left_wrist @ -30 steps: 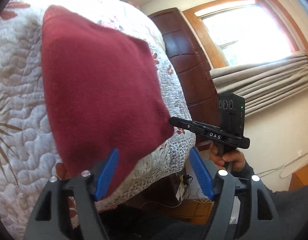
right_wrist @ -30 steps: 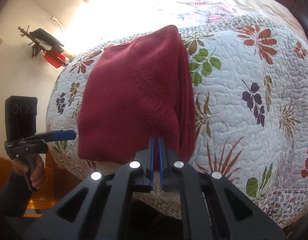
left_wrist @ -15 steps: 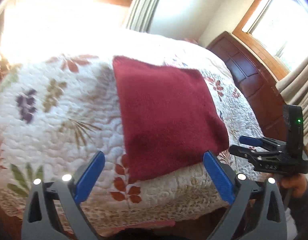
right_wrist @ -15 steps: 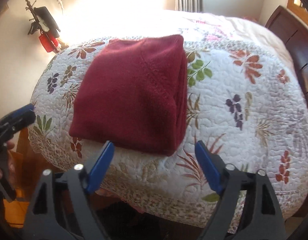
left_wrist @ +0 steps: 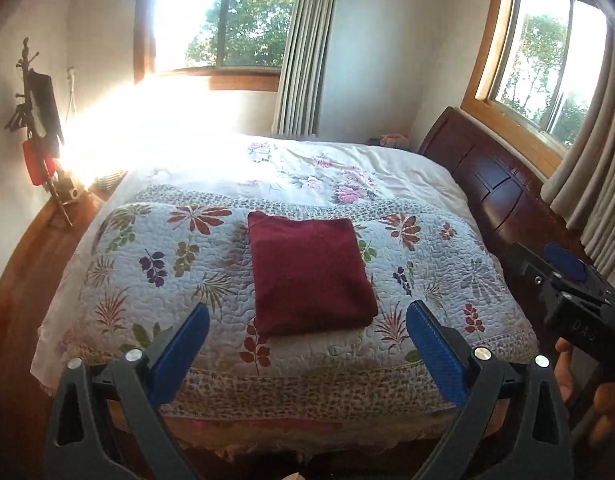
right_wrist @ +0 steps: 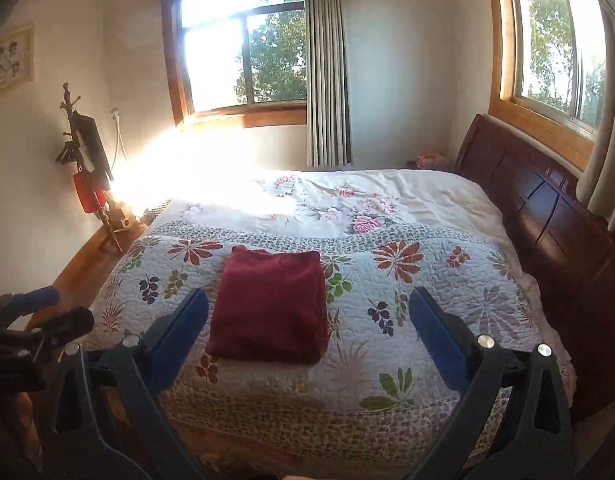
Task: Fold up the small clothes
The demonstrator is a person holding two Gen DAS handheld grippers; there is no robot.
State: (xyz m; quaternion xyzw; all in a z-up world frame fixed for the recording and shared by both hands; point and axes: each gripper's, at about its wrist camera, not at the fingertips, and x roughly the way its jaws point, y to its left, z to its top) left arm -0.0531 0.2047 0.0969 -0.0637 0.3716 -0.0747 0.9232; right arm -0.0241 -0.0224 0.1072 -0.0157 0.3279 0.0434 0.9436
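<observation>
my left gripper (left_wrist: 305, 344) is spread wide, its blue pads (left_wrist: 179, 354) well apart and nothing between them. my right gripper (right_wrist: 307, 336) stands the same, jaws wide and empty, blue fingers (right_wrist: 437, 342) angled outward. both are held level, side by side, pointing forward. in the left wrist view the hand (left_wrist: 587, 396) gripping the right tool's handle shows at the right edge.

Both hand-held grippers (left_wrist: 305, 344) (right_wrist: 307, 330) have opened, apparently withdrawn from the folded garment (left_wrist: 307, 274).
</observation>
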